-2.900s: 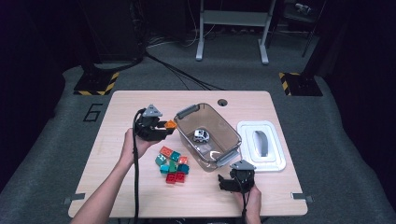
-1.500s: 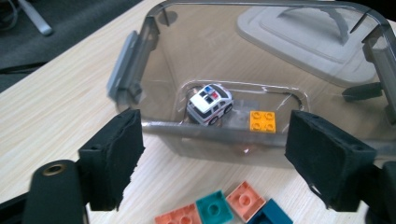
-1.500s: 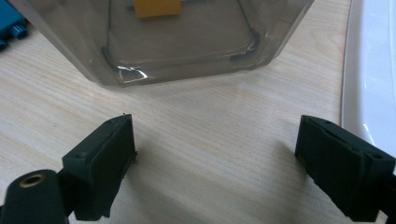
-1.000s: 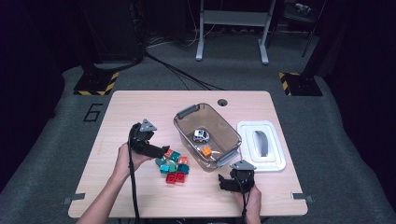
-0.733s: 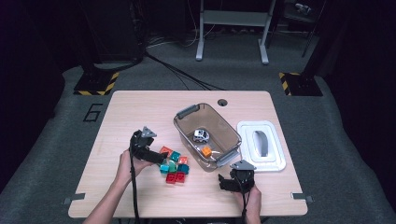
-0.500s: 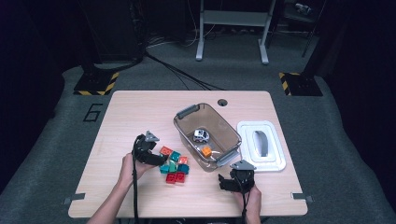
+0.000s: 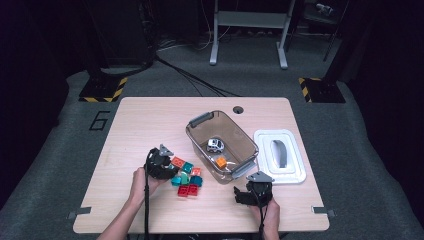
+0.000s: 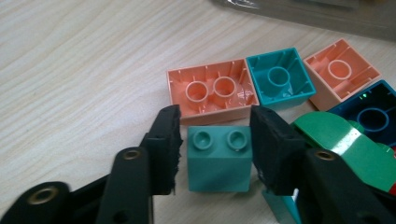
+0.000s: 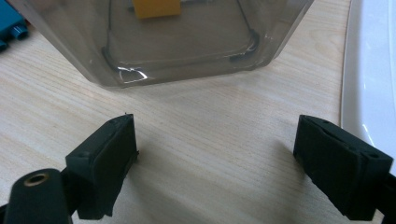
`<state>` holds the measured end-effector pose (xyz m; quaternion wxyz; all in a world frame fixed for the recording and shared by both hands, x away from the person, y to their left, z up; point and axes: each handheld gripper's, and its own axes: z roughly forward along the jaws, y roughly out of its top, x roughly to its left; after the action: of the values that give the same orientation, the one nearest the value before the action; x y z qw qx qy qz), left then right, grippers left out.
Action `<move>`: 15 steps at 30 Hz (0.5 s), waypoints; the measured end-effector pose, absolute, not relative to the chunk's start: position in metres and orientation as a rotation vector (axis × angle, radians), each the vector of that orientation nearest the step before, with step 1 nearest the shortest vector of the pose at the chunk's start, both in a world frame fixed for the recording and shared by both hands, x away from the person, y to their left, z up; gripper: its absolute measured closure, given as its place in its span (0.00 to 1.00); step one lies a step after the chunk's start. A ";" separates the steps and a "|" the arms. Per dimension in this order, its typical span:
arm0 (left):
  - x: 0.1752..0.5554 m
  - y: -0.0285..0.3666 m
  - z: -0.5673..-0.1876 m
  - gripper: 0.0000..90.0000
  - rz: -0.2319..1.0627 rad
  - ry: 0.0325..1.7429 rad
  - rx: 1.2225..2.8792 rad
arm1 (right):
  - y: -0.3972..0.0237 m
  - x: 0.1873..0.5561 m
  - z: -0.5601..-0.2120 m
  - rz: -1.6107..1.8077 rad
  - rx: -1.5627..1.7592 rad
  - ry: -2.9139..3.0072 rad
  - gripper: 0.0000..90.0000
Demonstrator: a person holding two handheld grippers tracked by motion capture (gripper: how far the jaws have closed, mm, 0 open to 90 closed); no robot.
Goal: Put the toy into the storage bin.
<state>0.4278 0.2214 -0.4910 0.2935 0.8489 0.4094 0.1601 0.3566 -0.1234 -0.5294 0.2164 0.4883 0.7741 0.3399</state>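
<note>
The counter [image 8: 70,60] looks like pale, matt wood-grain laminate. The teal brick [image 8: 219,158] and the peach bricks [image 8: 212,91] are smooth, slightly glossy plastic. The bin [image 9: 177,42] is clear, smoky, shiny plastic, and the gripper pads [image 8: 164,149] look matt, rough black rubber.

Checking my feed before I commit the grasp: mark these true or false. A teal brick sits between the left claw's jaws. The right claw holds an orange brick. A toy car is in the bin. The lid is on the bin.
1. True: the left claw straddles the teal brick. Its jaws have just been closing, and one pad is not yet touching.
2. False: the right claw is open and empty over the table.
3. True: the toy car lies in the clear bin.
4. False: the white lid lies beside the bin.
</note>
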 end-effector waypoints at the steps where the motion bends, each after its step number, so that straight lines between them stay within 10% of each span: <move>1: 0.428 0.222 -0.491 0.64 0.421 1.083 2.268 | -0.123 0.357 -0.529 0.942 1.353 2.145 0.14; 8: 0.428 0.225 -0.491 0.49 0.431 1.144 2.270 | -0.123 0.357 -0.529 0.942 1.352 2.146 0.14; 15: 0.430 0.229 -0.495 0.61 0.384 1.153 2.249 | -0.123 0.357 -0.529 0.942 1.352 2.145 0.14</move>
<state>0.4297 0.2290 -0.4946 0.2884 0.8425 0.4317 0.1437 0.3567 -0.1234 -0.5293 0.2166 0.4880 0.7741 0.3401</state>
